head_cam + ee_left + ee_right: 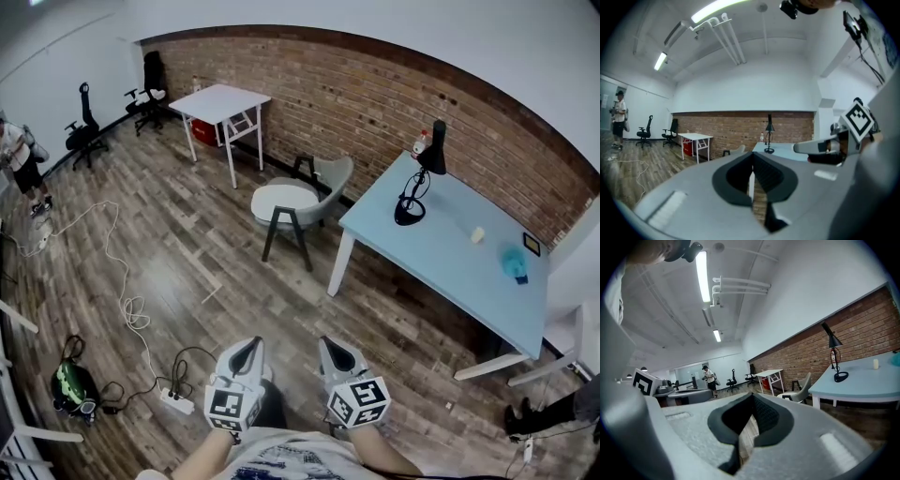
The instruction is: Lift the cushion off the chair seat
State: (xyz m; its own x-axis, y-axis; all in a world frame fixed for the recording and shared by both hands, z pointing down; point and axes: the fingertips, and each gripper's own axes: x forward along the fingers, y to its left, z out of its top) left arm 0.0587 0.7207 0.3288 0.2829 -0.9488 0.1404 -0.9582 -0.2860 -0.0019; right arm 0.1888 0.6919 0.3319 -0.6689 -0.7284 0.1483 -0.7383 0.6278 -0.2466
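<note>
1. The cushion (284,200) lies flat on the seat of the grey chair (333,178), which stands near the corner of the blue table (441,248) by the brick wall (375,94) — well apart from both tools.
2. The left gripper (251,345) has its jaws closed together with nothing between them.
3. The right gripper (330,343) is the same — jaws pressed together, empty.
4. Both are held close to the body, side by side and pointing nearly level toward the chair. I judge this an approach posture, since nothing is within reach.
5. The lift has not begun. The jaws would need to part before they can take the cushion's edge.
</note>
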